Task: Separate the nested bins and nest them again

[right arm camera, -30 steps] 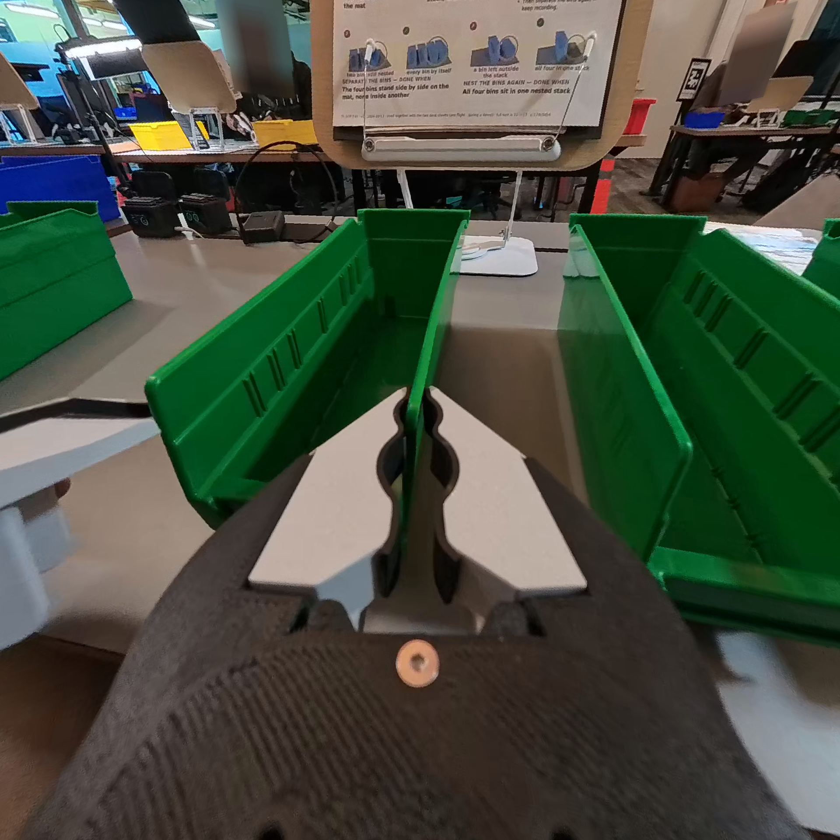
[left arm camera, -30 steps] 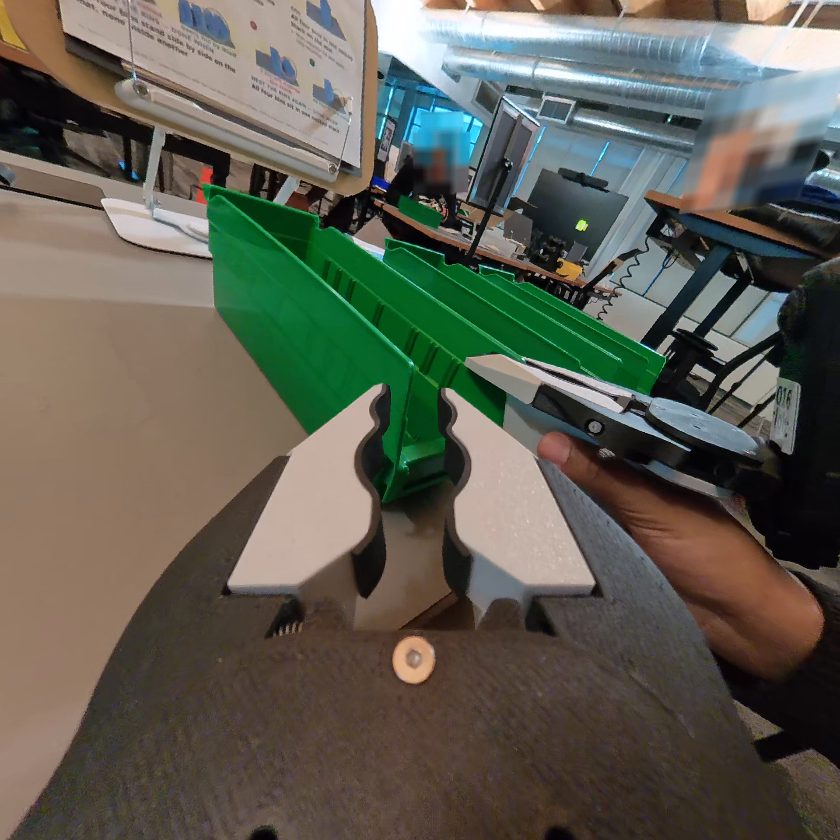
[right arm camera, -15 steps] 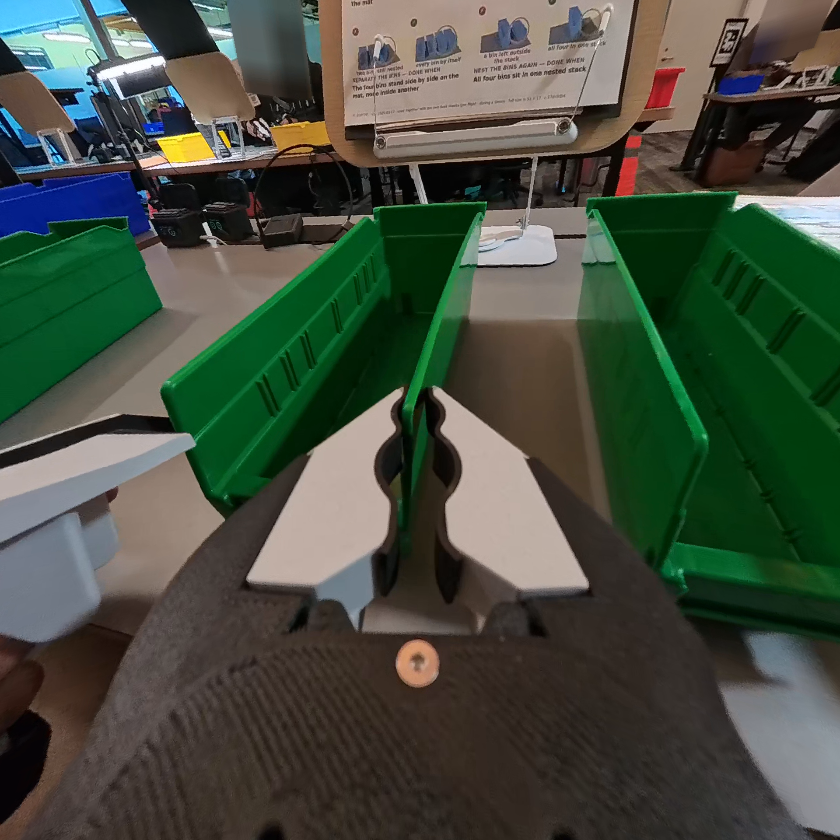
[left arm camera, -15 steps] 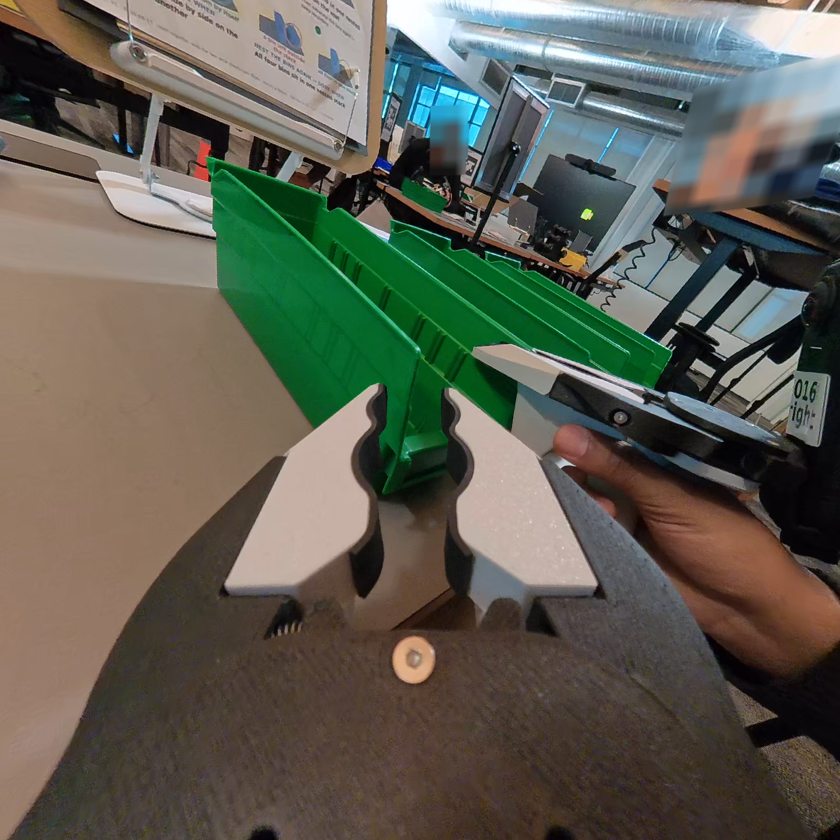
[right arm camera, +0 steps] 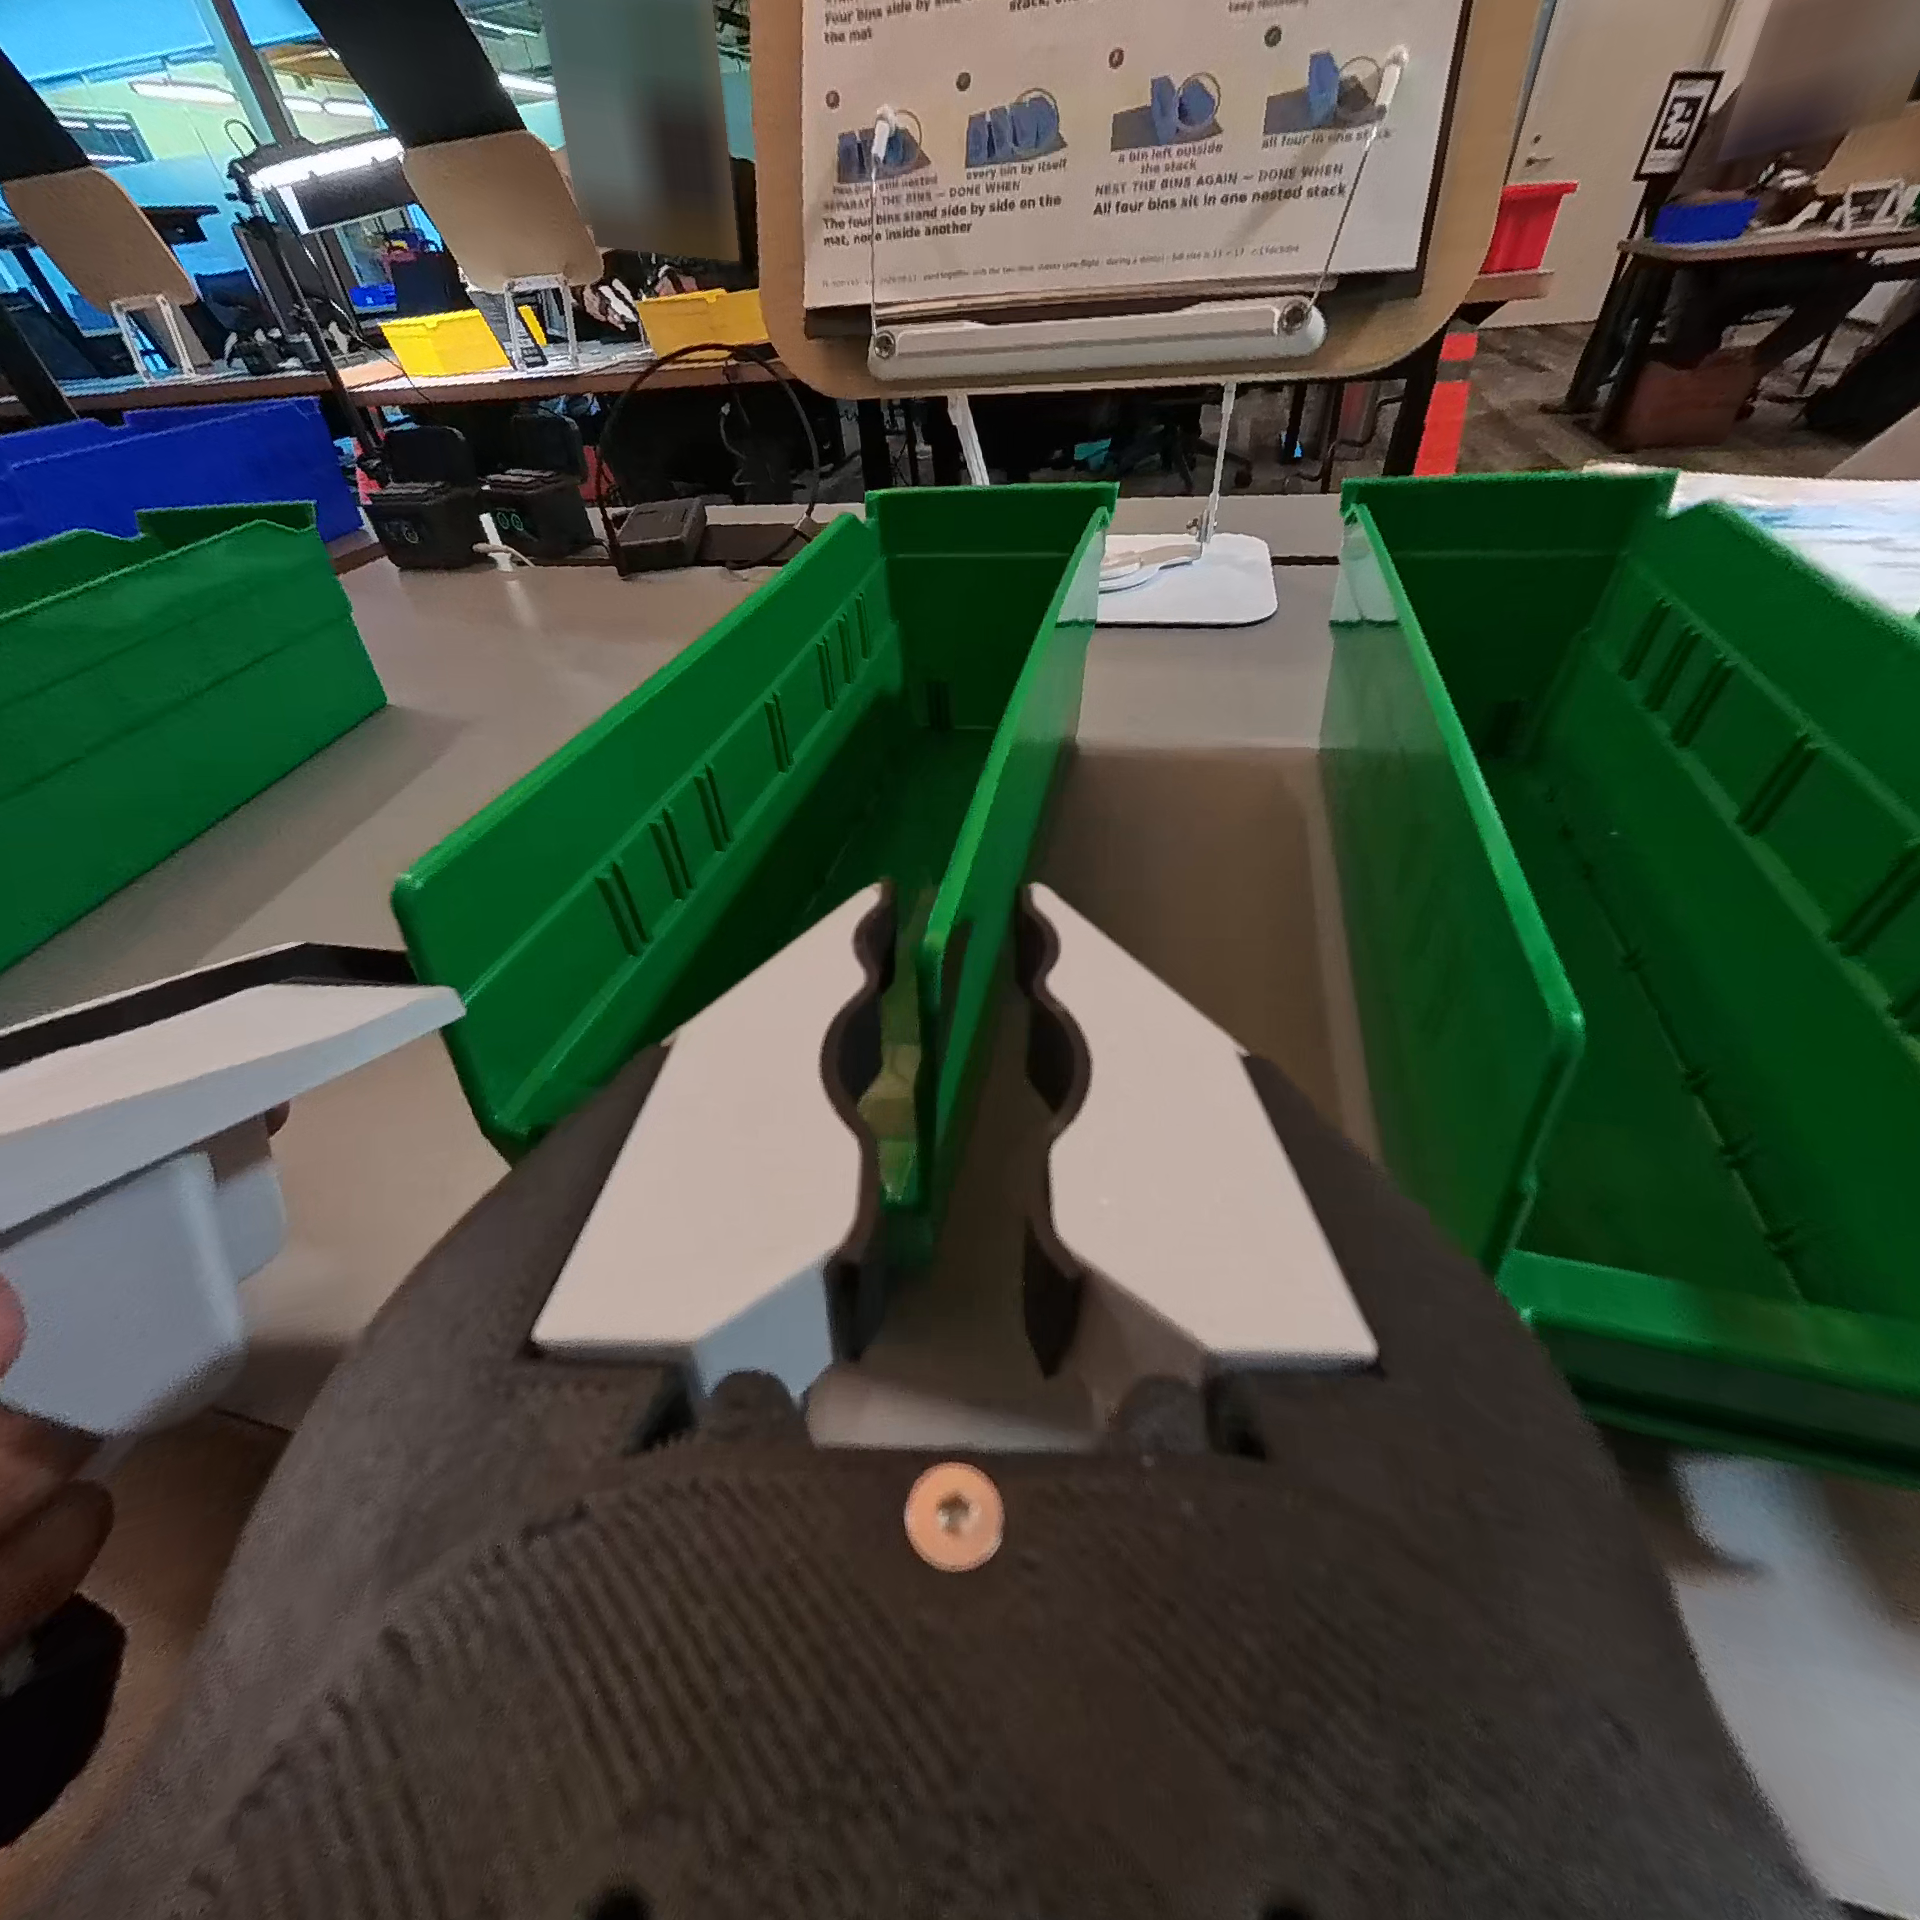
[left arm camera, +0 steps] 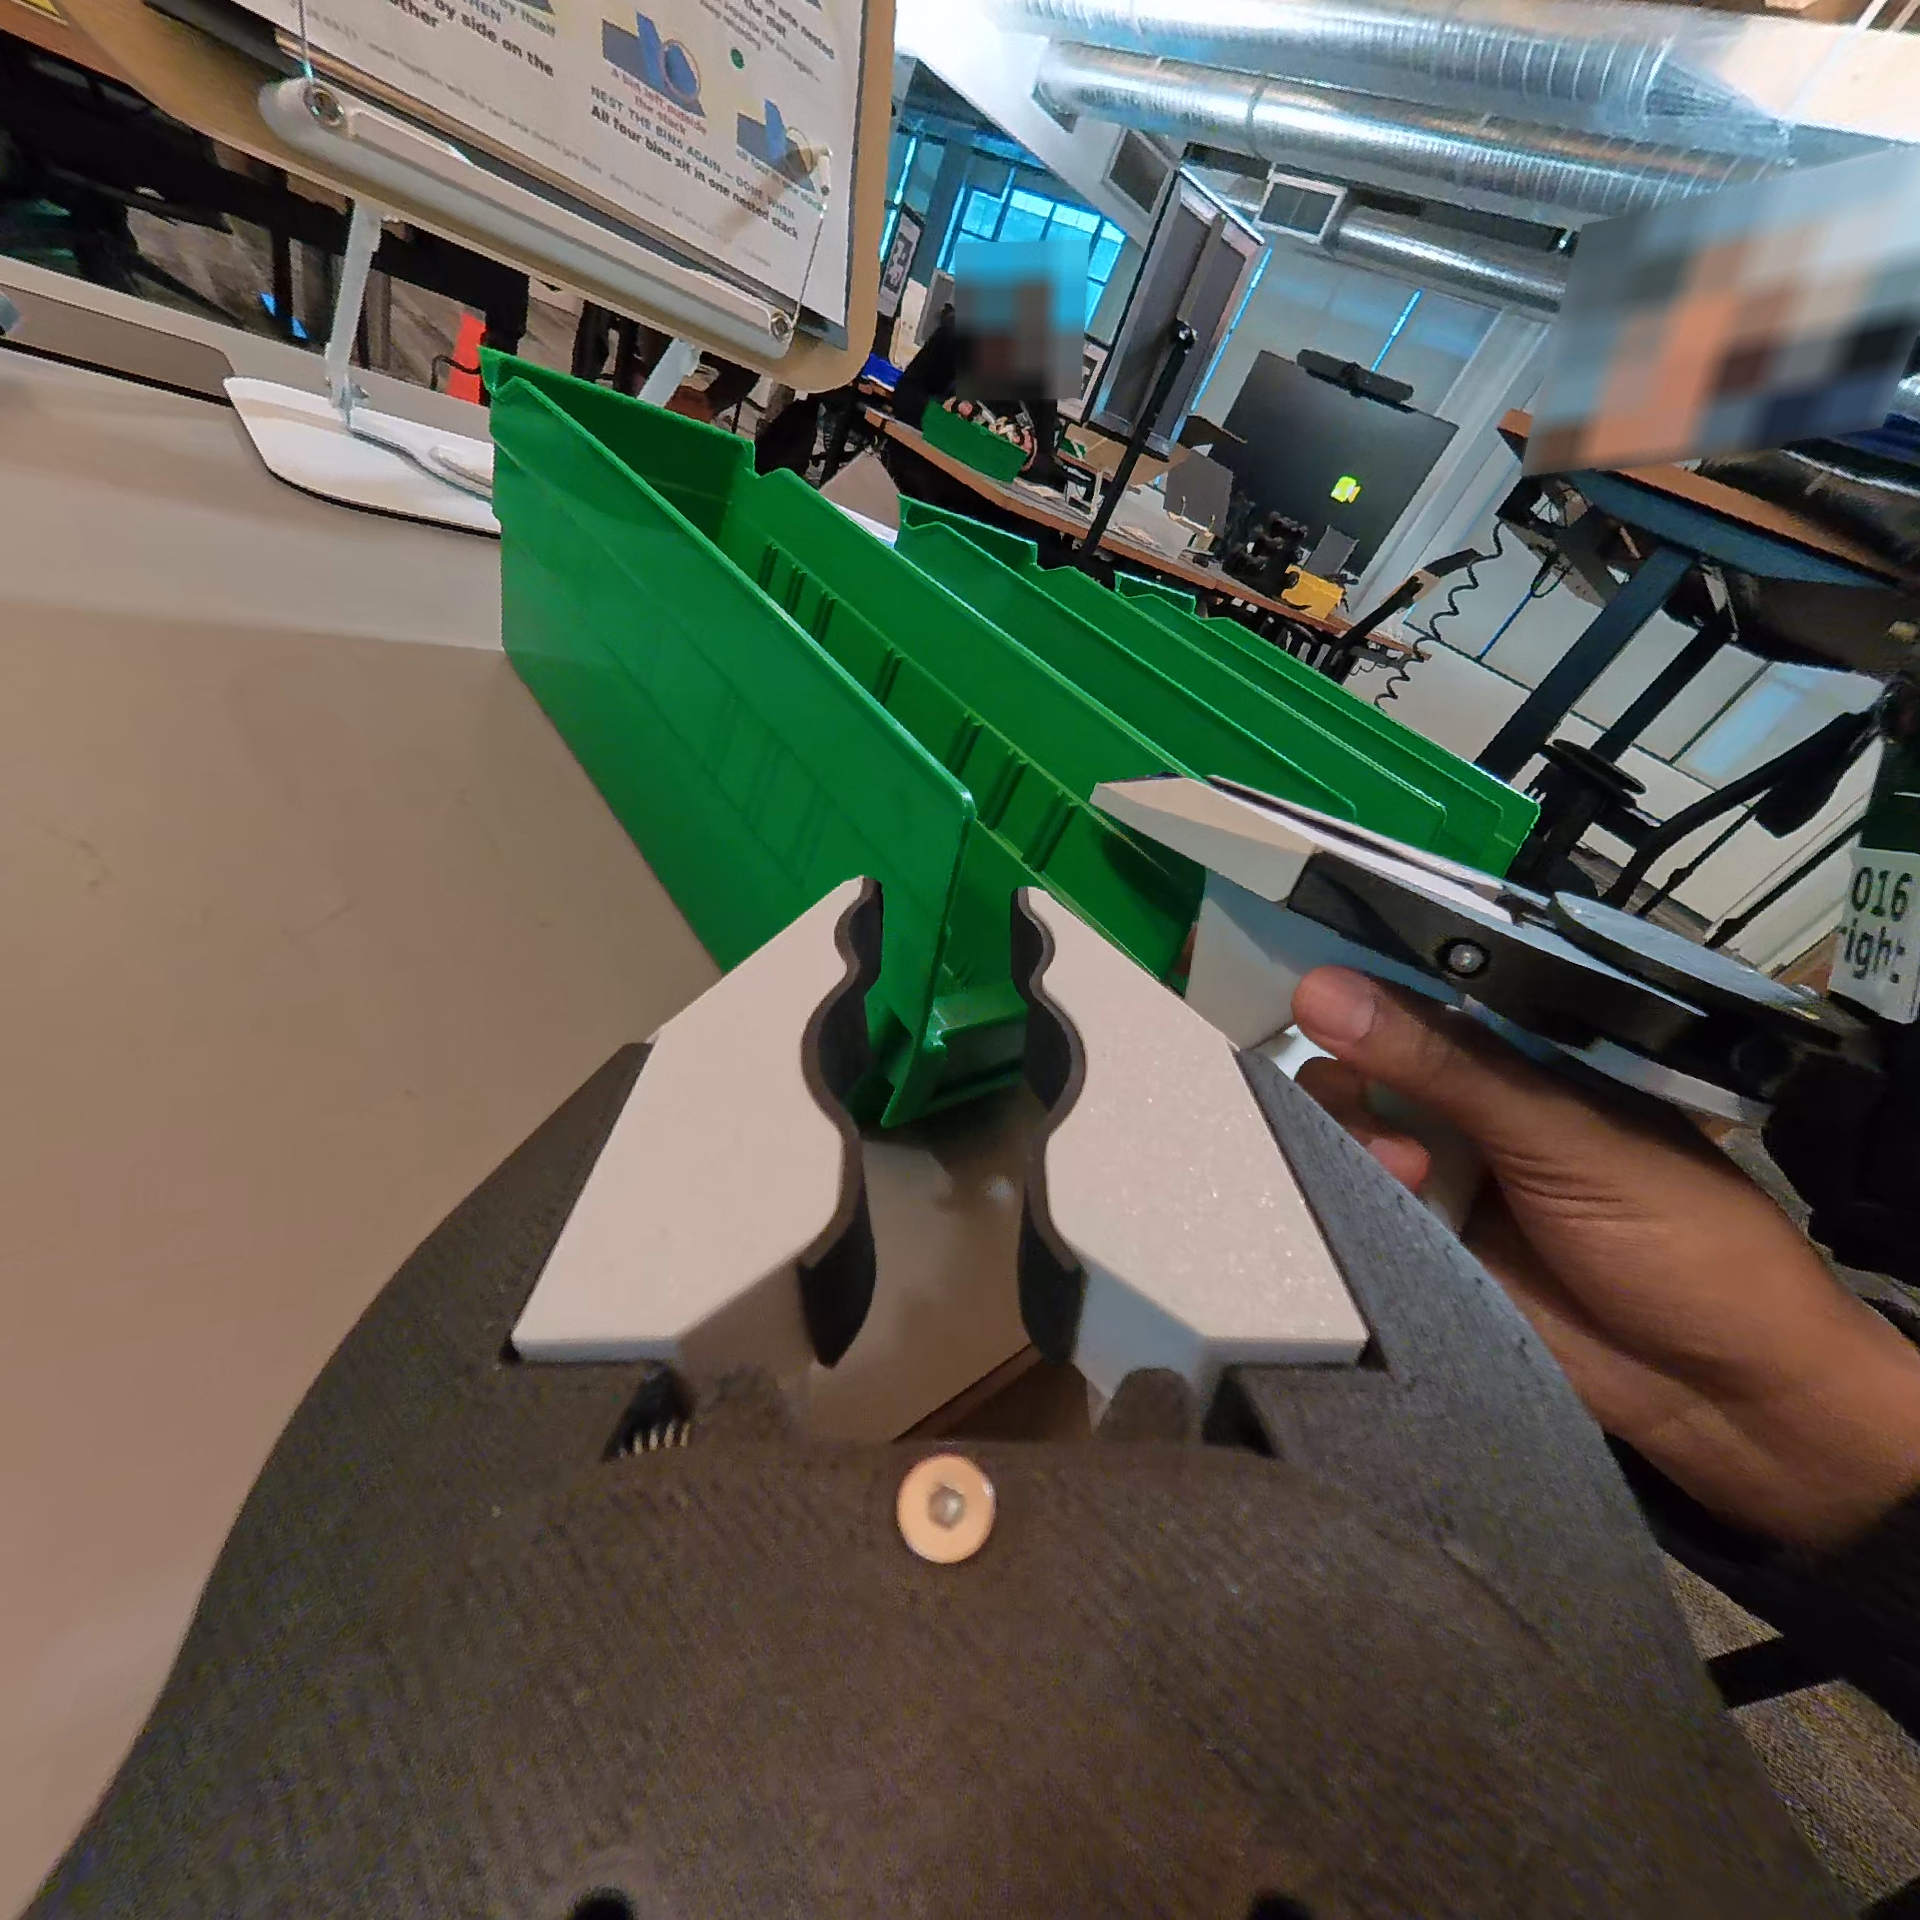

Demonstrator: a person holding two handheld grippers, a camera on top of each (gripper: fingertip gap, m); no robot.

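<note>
A long green bin (right arm camera: 665, 862) stands on the grey table (right arm camera: 1174, 810) in front of me. My right gripper (right arm camera: 954, 904) is open, and its fingers straddle the near end of the bin's right wall without clamping it. In the left wrist view the same bin (left arm camera: 727, 748) runs away from me. My left gripper (left arm camera: 943, 914) is open, with its fingers on either side of the bin's near left corner. The right gripper also shows in the left wrist view (left arm camera: 1247, 862), at the bin's other near corner. A left finger (right arm camera: 208, 1049) shows in the right wrist view.
Another green bin (right arm camera: 1662, 935) stands close on the right and one (right arm camera: 156, 707) farther left. In the left wrist view two more green bins (left arm camera: 1143, 665) lie beyond the first. An instruction board on a white stand (right arm camera: 1112, 156) is behind the bins. A hand (left arm camera: 1558, 1247) holds the right gripper.
My right gripper was shut on the bin's right wall and has now opened around it. My left gripper's gap has widened slightly. Both views have shifted a little.
</note>
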